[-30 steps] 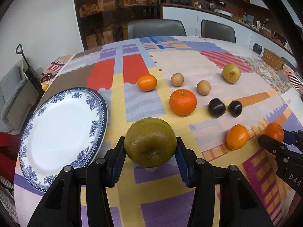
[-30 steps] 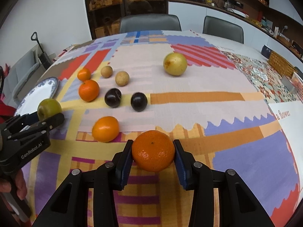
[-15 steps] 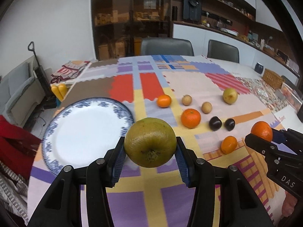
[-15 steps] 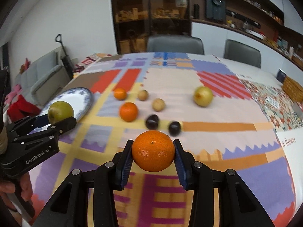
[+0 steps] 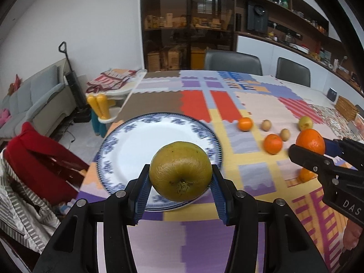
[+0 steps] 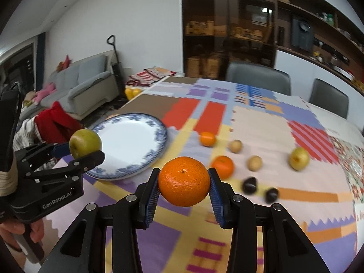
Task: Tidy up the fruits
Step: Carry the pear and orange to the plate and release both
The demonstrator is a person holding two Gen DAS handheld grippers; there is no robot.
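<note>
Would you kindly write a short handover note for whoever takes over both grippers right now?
Left gripper: shut on the round green-brown apple, held in the air at the near rim of the blue-and-white patterned plate.
Right gripper: shut on the large orange mandarin, held above the patchwork tablecloth.
Done: both fruits lifted; the plate holds no fruit yet.
Left on the cloth: two smaller mandarins, two small tan fruits, a yellow-green apple, two dark round fruits, plus one small orange fruit seen only from the left wrist.
</note>
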